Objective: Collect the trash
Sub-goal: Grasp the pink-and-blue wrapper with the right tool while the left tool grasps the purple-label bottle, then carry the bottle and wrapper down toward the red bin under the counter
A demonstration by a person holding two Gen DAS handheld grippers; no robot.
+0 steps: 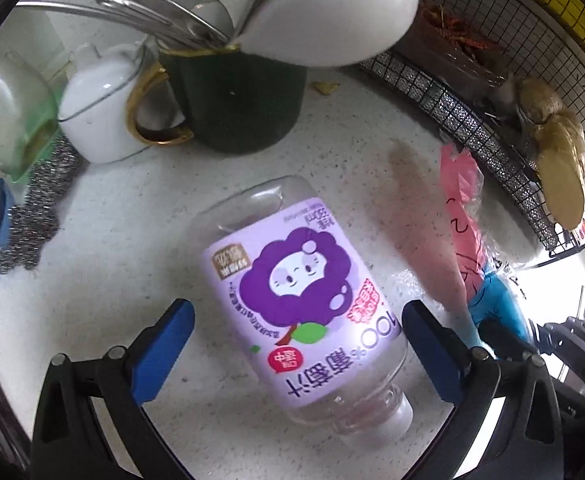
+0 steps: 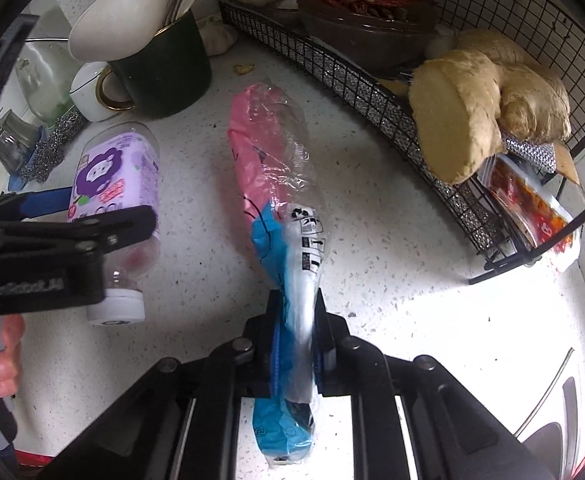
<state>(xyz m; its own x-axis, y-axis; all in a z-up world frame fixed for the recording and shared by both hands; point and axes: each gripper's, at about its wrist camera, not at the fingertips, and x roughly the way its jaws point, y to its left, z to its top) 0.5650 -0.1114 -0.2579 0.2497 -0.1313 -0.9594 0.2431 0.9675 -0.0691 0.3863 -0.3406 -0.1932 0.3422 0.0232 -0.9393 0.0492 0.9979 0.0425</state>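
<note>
Right wrist: wrapper point(image 2: 288, 240) apparently pinched.

Clear bottle point(image 1: 300, 300) with lilac label (purple cartoon grape); pink-and-blue wrapper point(image 2: 280, 208); speckled white counter point(image 2: 392, 240); seemingly dark-green mug point(image 1: 244, 104).

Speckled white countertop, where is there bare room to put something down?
Bare counter lies between the pink-and-blue plastic wrapper and the black wire basket, widening toward the camera. A narrower strip runs between the wrapper and the purple-labelled clear juice bottle. It is crowded around the dark green mug.
</note>
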